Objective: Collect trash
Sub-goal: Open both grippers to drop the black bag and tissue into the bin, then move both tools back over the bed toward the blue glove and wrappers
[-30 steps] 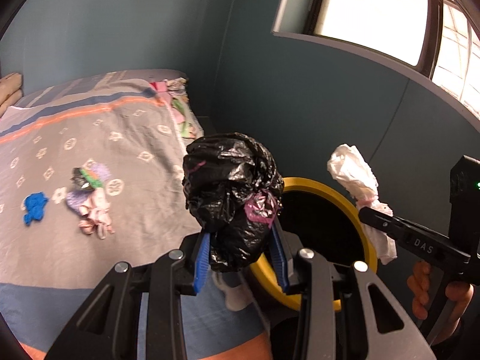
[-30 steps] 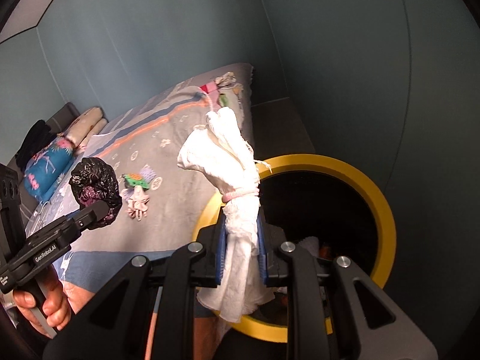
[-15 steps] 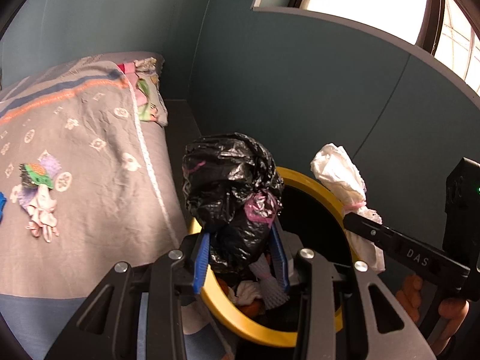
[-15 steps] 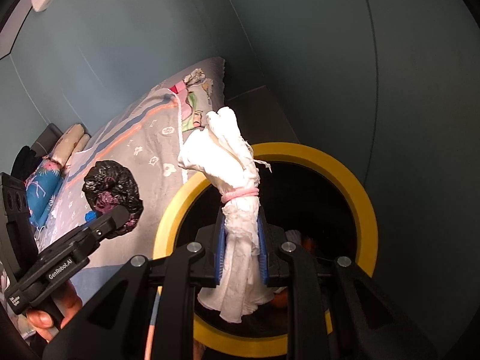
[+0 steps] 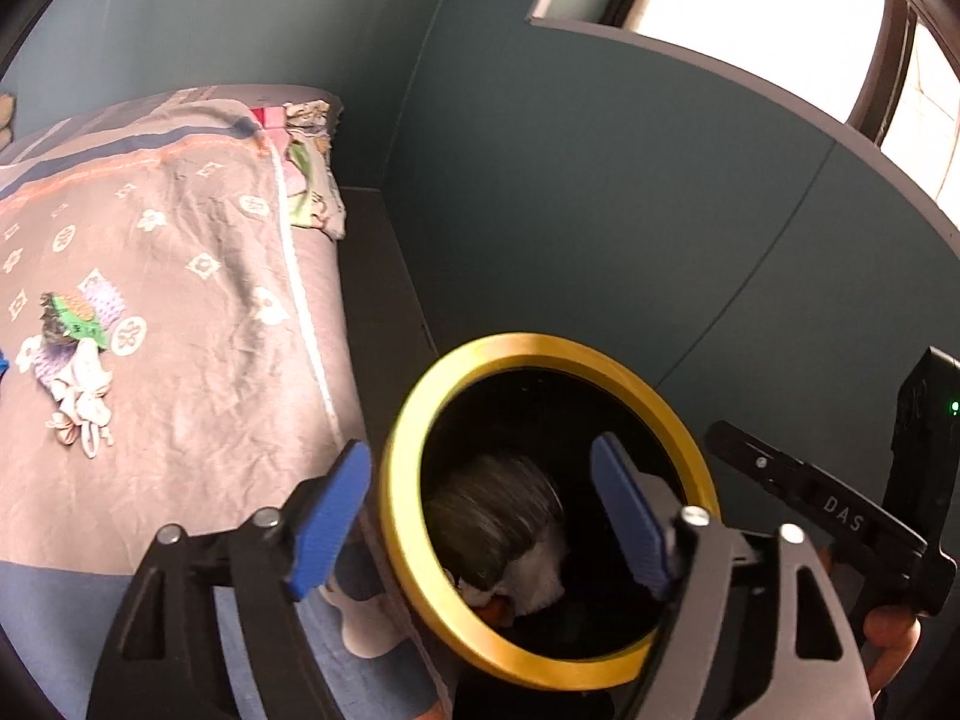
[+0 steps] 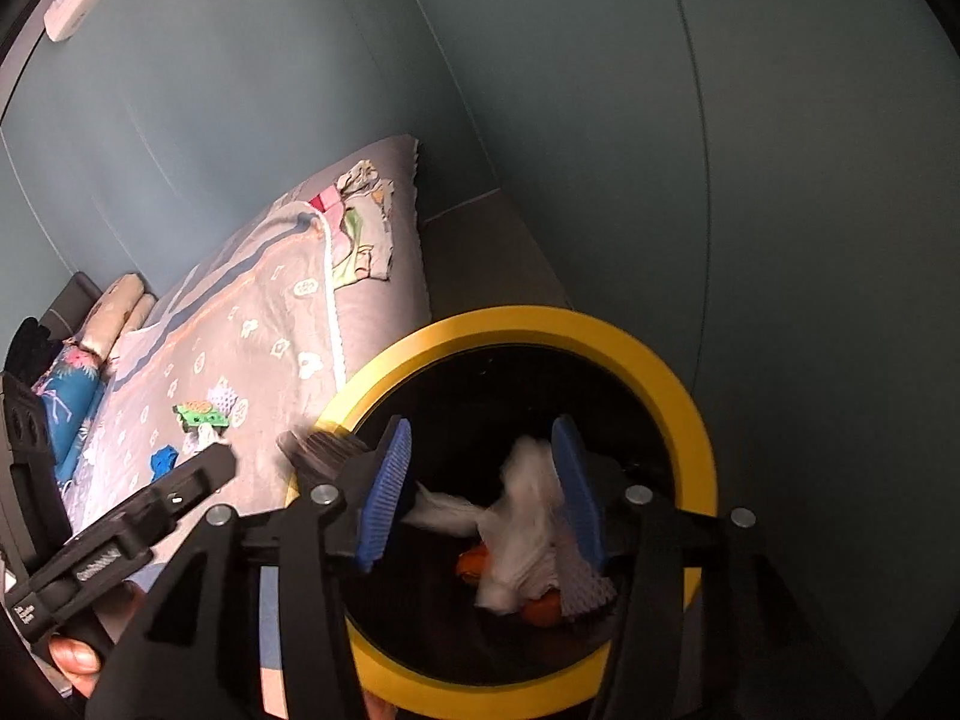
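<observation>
A black bin with a yellow rim stands beside the bed, under both grippers. My left gripper has its jaws opening; the crumpled black bag is blurred and drops free between the blue pads into the bin. In the right wrist view my right gripper also has its jaws opening over the yellow rim. The white tied bundle is blurred and falls loose close to the right pad. White and orange rubbish lies at the bin's bottom. Each gripper shows at the edge of the other's view.
The bed with a grey patterned cover lies left of the bin. On it rest a green and purple wrapper with white scraps and a blue scrap. Teal walls close in behind and to the right. Pillows sit at the far end.
Both grippers moved over the bin and opened. The black bag and the white bundle left the pads and are falling into the bin.
</observation>
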Demonstrator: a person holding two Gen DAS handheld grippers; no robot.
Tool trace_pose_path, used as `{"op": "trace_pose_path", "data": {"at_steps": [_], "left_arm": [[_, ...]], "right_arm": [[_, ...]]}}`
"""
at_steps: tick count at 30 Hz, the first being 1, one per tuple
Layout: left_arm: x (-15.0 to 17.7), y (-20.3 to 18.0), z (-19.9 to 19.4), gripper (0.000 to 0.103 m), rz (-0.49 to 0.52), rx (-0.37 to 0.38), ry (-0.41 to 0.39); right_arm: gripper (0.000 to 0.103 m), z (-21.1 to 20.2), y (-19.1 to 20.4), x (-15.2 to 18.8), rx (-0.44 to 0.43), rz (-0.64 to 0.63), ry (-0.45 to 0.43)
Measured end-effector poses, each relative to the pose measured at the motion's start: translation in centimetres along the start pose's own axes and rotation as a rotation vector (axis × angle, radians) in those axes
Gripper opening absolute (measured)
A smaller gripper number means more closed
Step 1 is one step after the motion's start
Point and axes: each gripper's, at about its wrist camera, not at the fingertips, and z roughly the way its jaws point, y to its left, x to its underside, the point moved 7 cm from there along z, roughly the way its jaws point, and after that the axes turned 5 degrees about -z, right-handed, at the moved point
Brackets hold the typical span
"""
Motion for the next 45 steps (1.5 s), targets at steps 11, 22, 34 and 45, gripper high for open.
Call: {"op": "trace_pose_path", "data": {"at_steps": [11,22,34,45], "left_arm": [[-0.7,5.1,-3.4,0.088,-0.054,-0.088,-0.066],[-1.8,13.8,-8.4,0.09,-0.135,-0.218,-0.137],[-2.5,25.6,-12.5,0.091,-0.238,-0.396,-0.189],[-1.6,36.4,-12.6,0.091,-0.337,-0.554,-0.166]], "right_arm": [[0.06,-0.4,3.0,-0.6,-0.016,-0.035,-0.011],[0.066,0.7,10.9,-0.4,-0.106,-0.161,-0.012],[0.067,5.0,21.4,1.0,-0.214,-0.257,0.044],[0.067,12.3,29.5,4.5,-0.232,-0.355,0.098]]}}
